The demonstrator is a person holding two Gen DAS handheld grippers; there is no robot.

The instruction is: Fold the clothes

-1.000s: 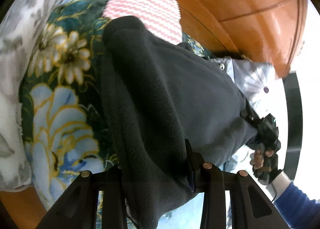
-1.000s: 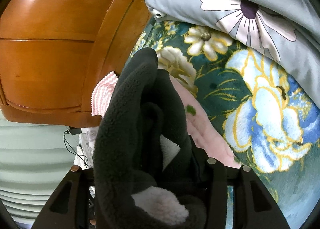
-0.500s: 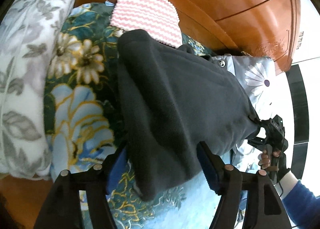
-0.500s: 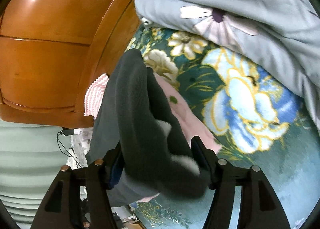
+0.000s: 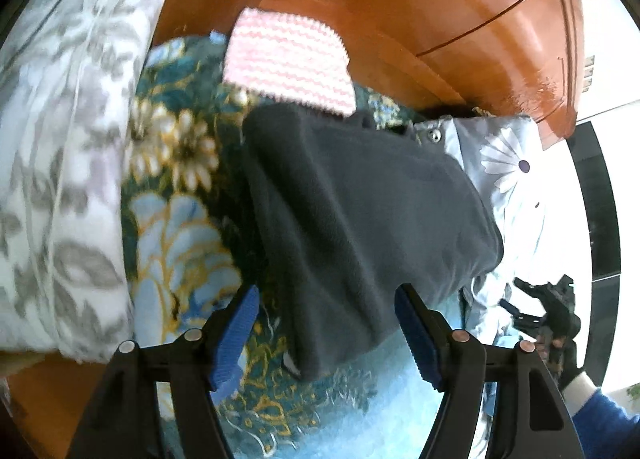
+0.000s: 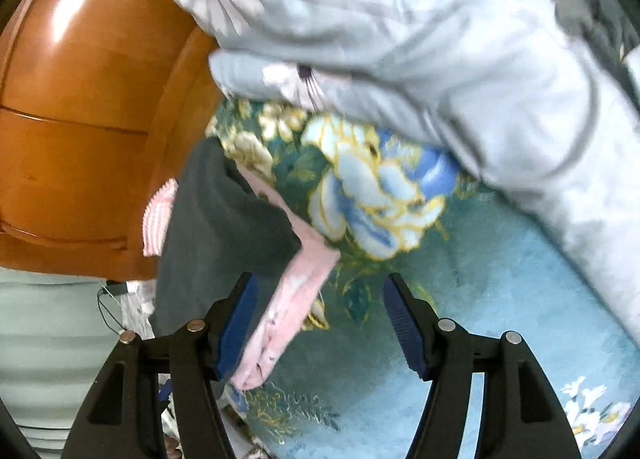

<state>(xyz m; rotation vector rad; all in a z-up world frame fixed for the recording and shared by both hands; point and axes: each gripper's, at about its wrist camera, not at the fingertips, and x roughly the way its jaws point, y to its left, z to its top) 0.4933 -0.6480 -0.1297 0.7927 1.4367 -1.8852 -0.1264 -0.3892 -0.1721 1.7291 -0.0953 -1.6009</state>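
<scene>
**Dark fleece lying folded on bedspread, both grippers open**

Left gripper (image 5: 326, 323): fingers standing wide apart, blue pads (image 5: 236, 333) gripping nothing. Near edge of the dark grey fleece garment (image 5: 360, 227) is sitting between the tips w/o visible contact on either pad.

Fleece is lying flat on the teal floral bedspread (image 5: 172, 243), far end reaching a pink-and-white zigzag cloth (image 5: 288, 63) by the wooden headboard (image 5: 460, 7). Grey-leaf white pillow (image 5: 60, 163) is lying along one side; pale blue daisy-print quilt (image 5: 504, 163) along the other.

Right gripper (image 6: 320, 319): fingers also spread, holding nothing, hovering over bedspread. In its view a pink garment (image 6: 292, 299) is showing from under the fleece edge, trailing just beside one pad. Fleece is sitting off to that side, not betw. the fingers. Quilt is bunching up beyond.

Frames blurry; fine contact hard to confirm.
</scene>
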